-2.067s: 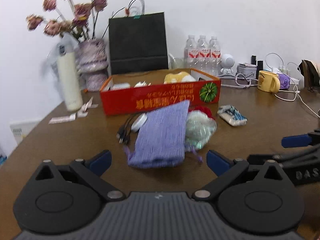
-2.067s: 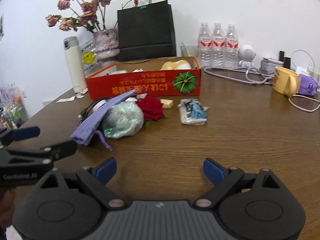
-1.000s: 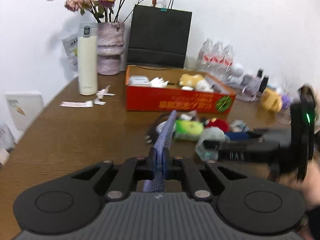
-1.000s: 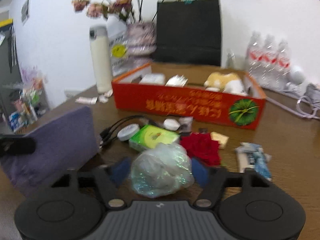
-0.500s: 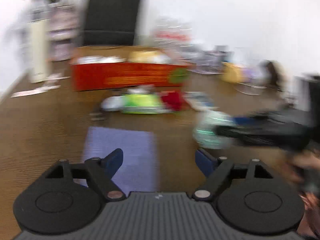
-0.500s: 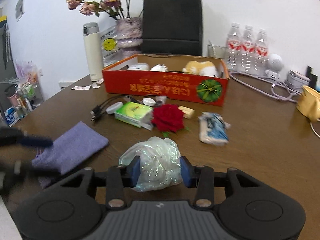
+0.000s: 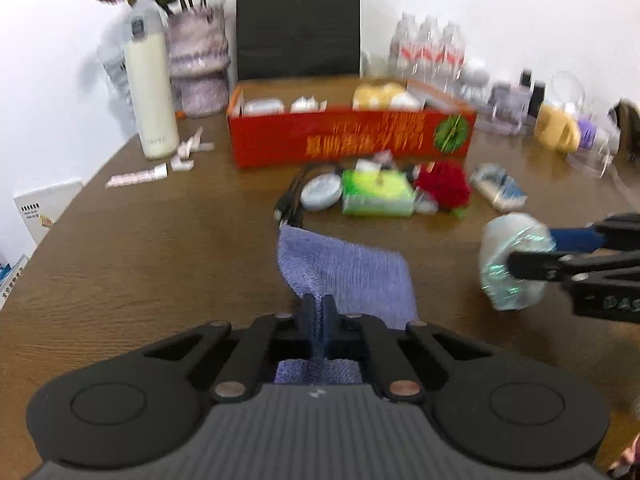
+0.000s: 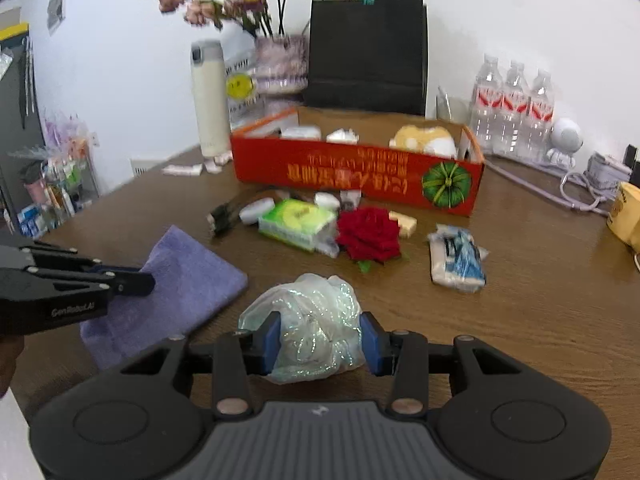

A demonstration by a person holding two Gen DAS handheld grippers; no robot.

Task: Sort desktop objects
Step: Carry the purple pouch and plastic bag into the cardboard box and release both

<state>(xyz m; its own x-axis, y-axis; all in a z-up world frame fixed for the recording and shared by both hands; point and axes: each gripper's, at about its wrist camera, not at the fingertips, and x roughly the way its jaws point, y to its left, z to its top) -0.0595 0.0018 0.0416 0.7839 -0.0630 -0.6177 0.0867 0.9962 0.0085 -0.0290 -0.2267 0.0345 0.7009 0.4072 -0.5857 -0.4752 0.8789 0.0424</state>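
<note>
On wood table, purple knit cloth (image 7: 352, 272) pinched by left gripper (image 7: 319, 312), edge lifted

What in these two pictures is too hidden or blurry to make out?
- Box lettering: the yellow print on the red box is motion-blurred in the left wrist view.
- Bag contents: the crinkled plastic bag in the right gripper hides whatever it holds.
- Cloth's near edge: the purple cloth disappears under the left gripper.
</note>
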